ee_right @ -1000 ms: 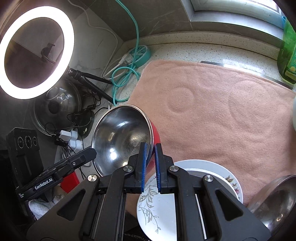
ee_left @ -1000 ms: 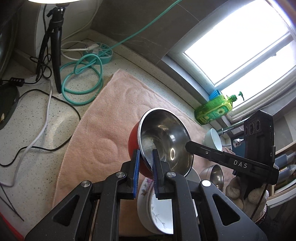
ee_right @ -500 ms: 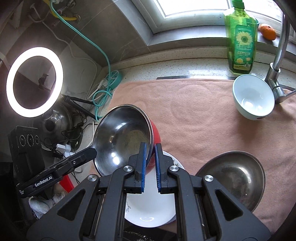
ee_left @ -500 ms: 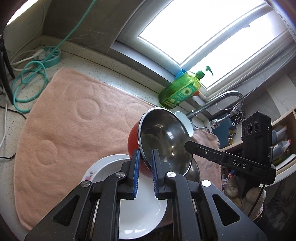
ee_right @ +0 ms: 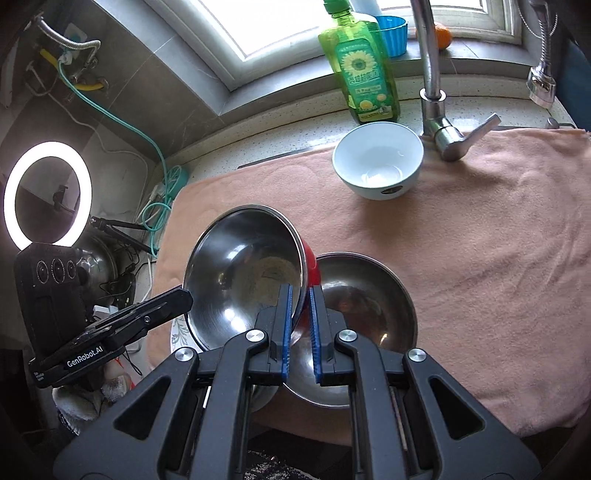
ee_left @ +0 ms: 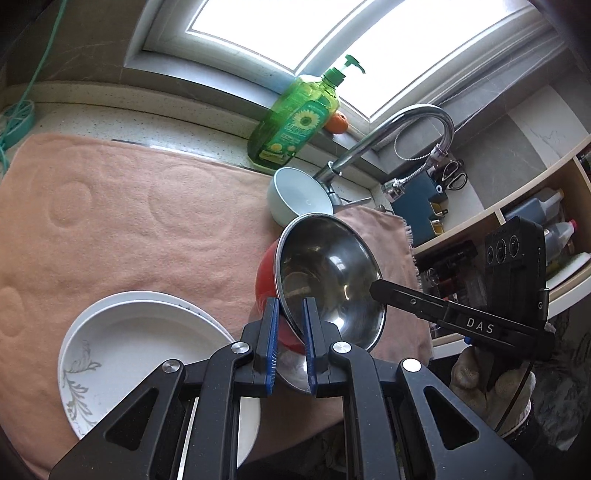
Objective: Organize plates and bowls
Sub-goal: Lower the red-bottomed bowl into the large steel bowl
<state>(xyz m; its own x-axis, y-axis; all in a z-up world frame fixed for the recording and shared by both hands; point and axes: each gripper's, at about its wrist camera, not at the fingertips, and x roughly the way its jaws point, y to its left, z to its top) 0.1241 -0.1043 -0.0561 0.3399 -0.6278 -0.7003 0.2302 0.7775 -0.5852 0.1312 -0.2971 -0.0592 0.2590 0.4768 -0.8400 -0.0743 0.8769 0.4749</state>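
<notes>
Both grippers grip one red bowl with a steel inside, on opposite sides of its rim. My left gripper (ee_left: pixel 290 338) is shut on the red bowl (ee_left: pixel 325 280), and my right gripper (ee_right: pixel 300 325) is shut on the same red bowl (ee_right: pixel 247 280). The bowl hangs tilted above the pink towel (ee_right: pixel 480 251). A steel bowl (ee_right: pixel 369 295) lies on the towel just right of it. White floral plates (ee_left: pixel 136 347) are stacked at the left in the left wrist view. A pale blue bowl (ee_right: pixel 376 160) stands by the tap.
A green soap bottle (ee_right: pixel 360 62) and an orange (ee_right: pixel 443 35) stand on the sill. The tap (ee_right: pixel 432 81) rises behind the towel. A ring light (ee_right: pixel 48 195), cables and a pot lid are at the left. Shelves (ee_left: pixel 546 221) are at the right.
Both grippers carried the red bowl rightward, from over the plates at the towel's left end to beside the steel bowl. Both stayed shut on it.
</notes>
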